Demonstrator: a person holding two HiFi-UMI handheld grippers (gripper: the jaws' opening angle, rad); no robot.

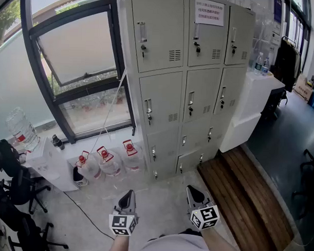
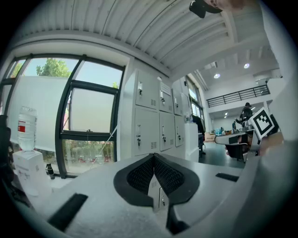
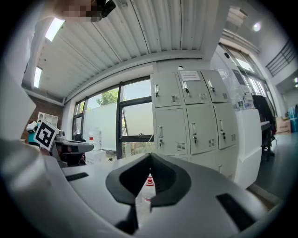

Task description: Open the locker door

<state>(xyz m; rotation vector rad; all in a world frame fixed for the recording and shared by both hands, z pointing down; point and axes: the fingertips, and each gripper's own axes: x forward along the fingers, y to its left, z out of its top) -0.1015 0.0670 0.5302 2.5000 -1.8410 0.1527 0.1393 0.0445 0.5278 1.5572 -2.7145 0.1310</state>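
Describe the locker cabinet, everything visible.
The locker cabinet is a pale grey, metal-looking block, three columns wide, standing upright on the floor between the window and a white counter. Each door carries a vertical handle and a small lock; the larger doors show vent slots; all are shut. A white notice with red print sits on the top middle door.

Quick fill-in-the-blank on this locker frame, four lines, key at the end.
1. The lockers have every door ___.
2. The paper notice is stuck on the top row's ___ door.
3. The floor jugs beside the lockers have ___ caps.
4. The left gripper and right gripper have jaws shut on ___.
Missing words: shut; middle; red; nothing.
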